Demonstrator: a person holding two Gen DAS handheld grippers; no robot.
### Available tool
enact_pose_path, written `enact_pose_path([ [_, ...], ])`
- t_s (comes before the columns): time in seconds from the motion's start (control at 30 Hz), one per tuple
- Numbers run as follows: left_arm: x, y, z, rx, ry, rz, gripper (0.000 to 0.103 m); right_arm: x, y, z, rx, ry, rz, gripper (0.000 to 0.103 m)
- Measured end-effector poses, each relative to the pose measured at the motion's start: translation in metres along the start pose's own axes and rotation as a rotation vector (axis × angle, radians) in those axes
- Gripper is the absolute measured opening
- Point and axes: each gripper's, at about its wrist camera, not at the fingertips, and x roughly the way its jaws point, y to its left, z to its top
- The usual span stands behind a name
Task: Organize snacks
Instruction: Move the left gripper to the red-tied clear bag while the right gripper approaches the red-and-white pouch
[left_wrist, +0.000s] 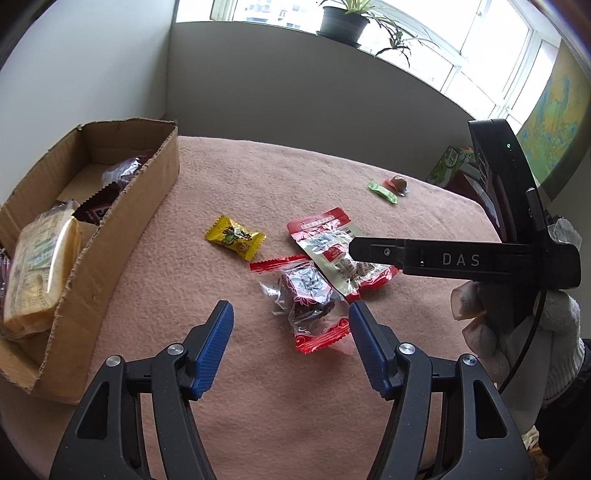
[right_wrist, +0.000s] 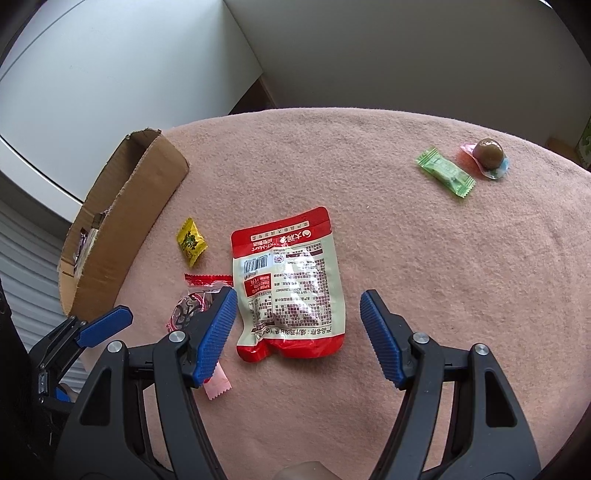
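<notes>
My left gripper (left_wrist: 290, 310) stands open over a clear packet of dark fruit (left_wrist: 306, 295) with red ends, and its pads do not touch the packet. My right gripper (right_wrist: 297, 295) is open too, with a red-and-white pouch (right_wrist: 288, 288) lying flat on the cloth between its fingers. The pouch (left_wrist: 332, 251) overlaps the fruit packet (right_wrist: 188, 306), which the right gripper's left finger partly hides. A yellow candy (left_wrist: 236, 238) (right_wrist: 191, 242) lies beyond them. At the left stands an open cardboard box (left_wrist: 122, 229) (right_wrist: 125, 214) holding several snacks.
A green candy (right_wrist: 445, 171) and a brown ball sweet (right_wrist: 487, 153) lie far right on the pink cloth (right_wrist: 406, 258). A gloved hand (left_wrist: 524, 332) holds the right gripper at the right edge. Beyond the table are a wall, a window sill and a potted plant (left_wrist: 343, 22).
</notes>
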Motion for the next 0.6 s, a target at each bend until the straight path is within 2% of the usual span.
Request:
enact_pose_path([
  [0.37,0.001,-0.003,0.002,0.001,0.002,-0.005,0.065,0.009,0.01,0.005,-0.029,0.021,-0.018,0.072],
  [0.6,-0.003,0.007,0.001,-0.034,0.002,-0.025,0.065,0.013,0.011,0.006,-0.035,0.031,-0.018,0.072],
])
